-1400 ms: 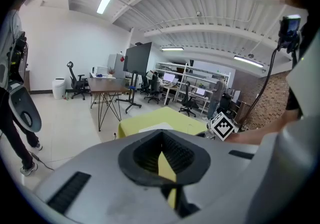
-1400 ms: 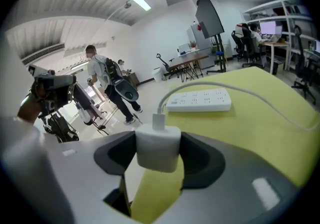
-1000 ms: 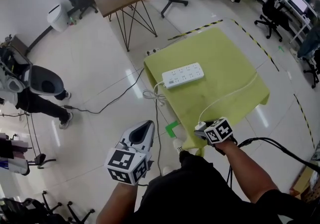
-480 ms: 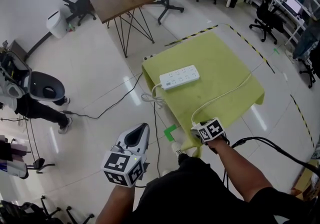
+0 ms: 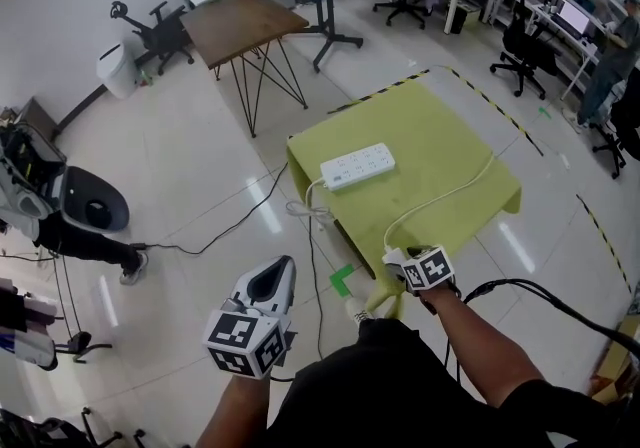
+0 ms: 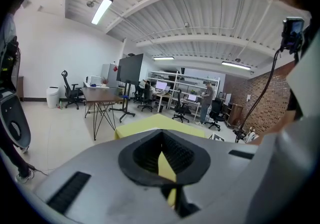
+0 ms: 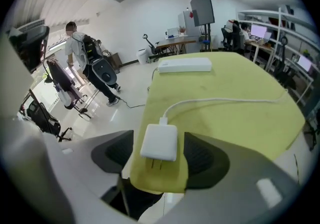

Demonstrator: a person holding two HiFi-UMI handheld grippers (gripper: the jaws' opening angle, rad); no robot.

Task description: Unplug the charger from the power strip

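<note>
A: The white square charger (image 7: pixel 159 141) is seen lying flat on the near corner of the yellow-green cloth-covered table (image 7: pixel 235 78), prongs bare.

B: And the right tongs (image 7: pixel 160 160)?

A: Being opened, with the charger between them and the pads clear of its sides. Its white cable (image 7: pixel 225 100) is draped across the cloth. The white oblong power strip (image 7: pixel 184 65) is seen well apart, near the far edge.

B: Left tongs (image 6: pixel 162 155)?

A: Closed, nothing gripped, held off the table.

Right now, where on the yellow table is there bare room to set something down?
Bare cloth: the broad far part of the table, beyond the power strip and the cable, and the middle band between them. Crowded: the near corner, where the charger lies between the opening jaws of the right gripper.
</note>
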